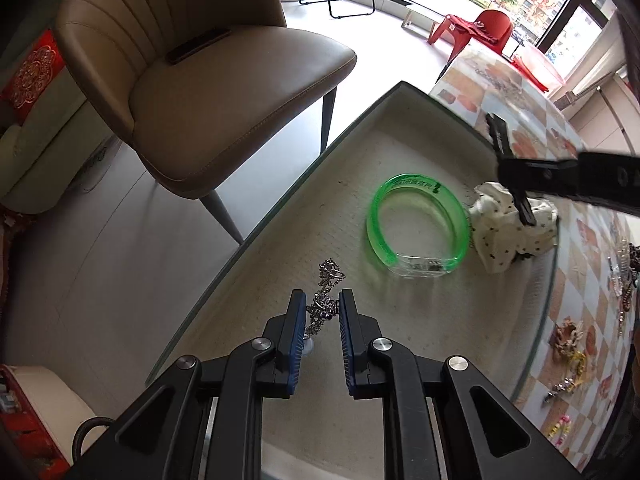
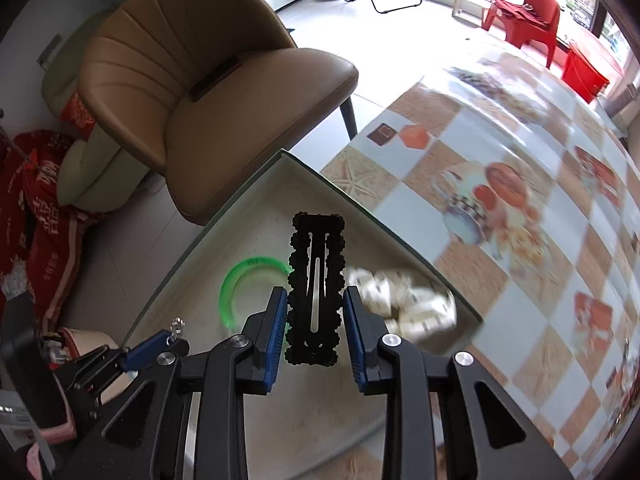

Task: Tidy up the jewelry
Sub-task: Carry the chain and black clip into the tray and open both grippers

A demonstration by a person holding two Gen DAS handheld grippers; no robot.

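A shallow glass-edged tray (image 1: 280, 200) with a cream liner sits at the table corner. In it lie a green translucent bangle (image 1: 418, 226) and a white dotted scrunchie (image 1: 508, 230). My left gripper (image 1: 322, 312) is shut on a silver chain (image 1: 325, 304), which trails onto the liner. My right gripper (image 2: 315, 308) is shut on a black hair clip (image 2: 316, 288) and holds it above the tray, over the bangle (image 2: 244, 280) and scrunchie (image 2: 404, 300). The right gripper and clip (image 1: 512, 164) show in the left wrist view above the scrunchie.
A tan leather chair (image 1: 208, 92) stands just beyond the tray's left edge. The table has a checked picture cloth (image 2: 500, 208). More jewelry pieces (image 1: 572, 356) lie on the cloth right of the tray. A red chair (image 2: 528, 20) stands far back.
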